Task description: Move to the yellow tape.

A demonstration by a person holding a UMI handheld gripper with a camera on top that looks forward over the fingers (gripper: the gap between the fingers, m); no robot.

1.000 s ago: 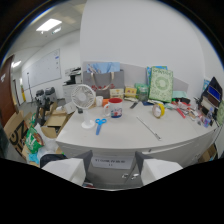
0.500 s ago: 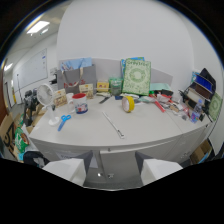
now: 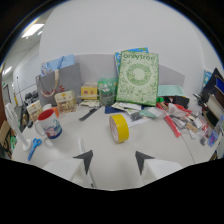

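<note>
The yellow tape roll [image 3: 119, 127] stands on edge on the white table [image 3: 150, 145], just ahead of my fingers and about in line with the gap between them. My gripper [image 3: 114, 161] is open, with nothing between its two dark fingertips [image 3: 86, 159]. A stretch of bare table separates the fingertips from the roll.
A white mug with a red rim [image 3: 47, 125] stands to the left, blue scissors [image 3: 34, 146] beyond it. A green box [image 3: 138, 77] leans on the grey partition behind the tape. Small boxes [image 3: 65, 101], a grey bag [image 3: 50, 85] and red clutter [image 3: 175, 120] crowd the back and right.
The view has swung right and moved closer over the table. The yellow tape, earlier small and far, now sits large just ahead of the fingers.
</note>
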